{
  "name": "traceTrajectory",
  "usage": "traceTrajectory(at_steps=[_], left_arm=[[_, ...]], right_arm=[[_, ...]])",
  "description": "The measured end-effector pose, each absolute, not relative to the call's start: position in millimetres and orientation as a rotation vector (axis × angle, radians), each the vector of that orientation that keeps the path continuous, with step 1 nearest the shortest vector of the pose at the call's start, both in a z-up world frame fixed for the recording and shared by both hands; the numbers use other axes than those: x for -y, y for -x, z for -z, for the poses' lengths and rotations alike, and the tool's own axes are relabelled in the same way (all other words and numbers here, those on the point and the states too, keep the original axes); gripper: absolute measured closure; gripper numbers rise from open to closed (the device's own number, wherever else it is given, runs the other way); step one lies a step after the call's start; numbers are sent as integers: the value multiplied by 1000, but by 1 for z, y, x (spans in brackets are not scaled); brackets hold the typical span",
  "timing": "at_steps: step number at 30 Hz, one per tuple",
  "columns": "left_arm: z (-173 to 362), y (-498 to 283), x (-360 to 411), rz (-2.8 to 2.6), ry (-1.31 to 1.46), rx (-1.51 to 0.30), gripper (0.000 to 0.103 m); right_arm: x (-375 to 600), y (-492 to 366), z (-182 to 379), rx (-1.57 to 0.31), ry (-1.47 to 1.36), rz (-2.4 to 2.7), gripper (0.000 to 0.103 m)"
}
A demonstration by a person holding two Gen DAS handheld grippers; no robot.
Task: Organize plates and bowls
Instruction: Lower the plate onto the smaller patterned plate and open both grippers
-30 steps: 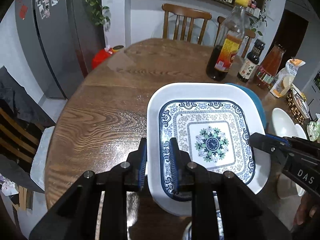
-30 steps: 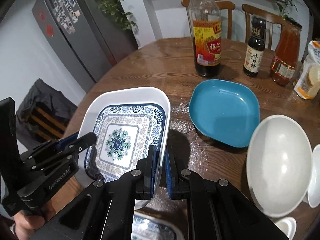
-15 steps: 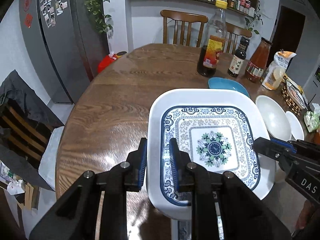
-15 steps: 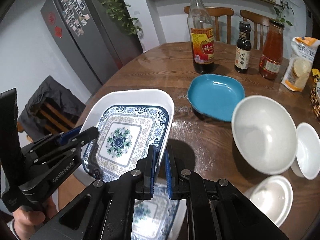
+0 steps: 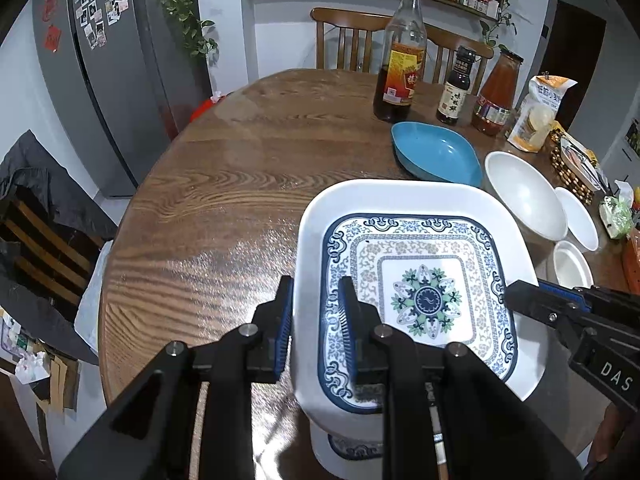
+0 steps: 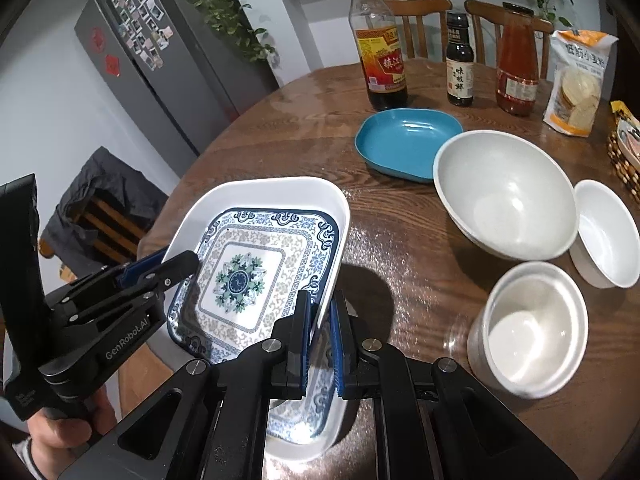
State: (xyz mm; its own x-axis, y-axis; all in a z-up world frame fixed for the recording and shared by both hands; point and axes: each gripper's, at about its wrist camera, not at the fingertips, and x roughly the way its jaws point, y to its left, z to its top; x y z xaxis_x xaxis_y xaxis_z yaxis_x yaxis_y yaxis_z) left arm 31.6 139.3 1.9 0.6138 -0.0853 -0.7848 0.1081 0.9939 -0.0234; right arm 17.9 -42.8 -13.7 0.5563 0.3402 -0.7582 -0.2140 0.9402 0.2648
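A square white plate with a blue pattern [image 5: 420, 280] [image 6: 256, 256] is held in the air over the round wooden table [image 5: 248, 184]. My left gripper [image 5: 316, 320] [image 6: 172, 268] is shut on its left rim. My right gripper [image 6: 320, 320] [image 5: 516, 294] is shut on its right rim. A second patterned plate [image 6: 304, 424] [image 5: 352, 446] lies on the table directly beneath. A blue plate [image 6: 404, 142] [image 5: 436, 154], a large white bowl [image 6: 504, 196] [image 5: 524, 196], a small white bowl [image 6: 608, 232] and a white cup-shaped bowl [image 6: 528, 328] stand to the right.
A vinegar bottle [image 6: 378, 44], a soy bottle [image 6: 460, 64], a red sauce bottle [image 6: 516, 64] and a snack bag [image 6: 576, 80] stand at the table's far side. A woven basket [image 5: 572, 168] sits at the right edge. Chairs and a fridge [image 5: 112, 60] surround the table.
Both grippers have pulled back toward the near edge with the plate between them, lifting it. The second patterned plate below and the bowls at the right have come into view.
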Motion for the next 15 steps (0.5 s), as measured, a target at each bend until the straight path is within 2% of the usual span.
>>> traceTrajectory(at_steps=[15], left_arm=[[20,-6,-141,107,-17,-965,83]], right_arm=[[41,3,38,-992,-152,-341,92]])
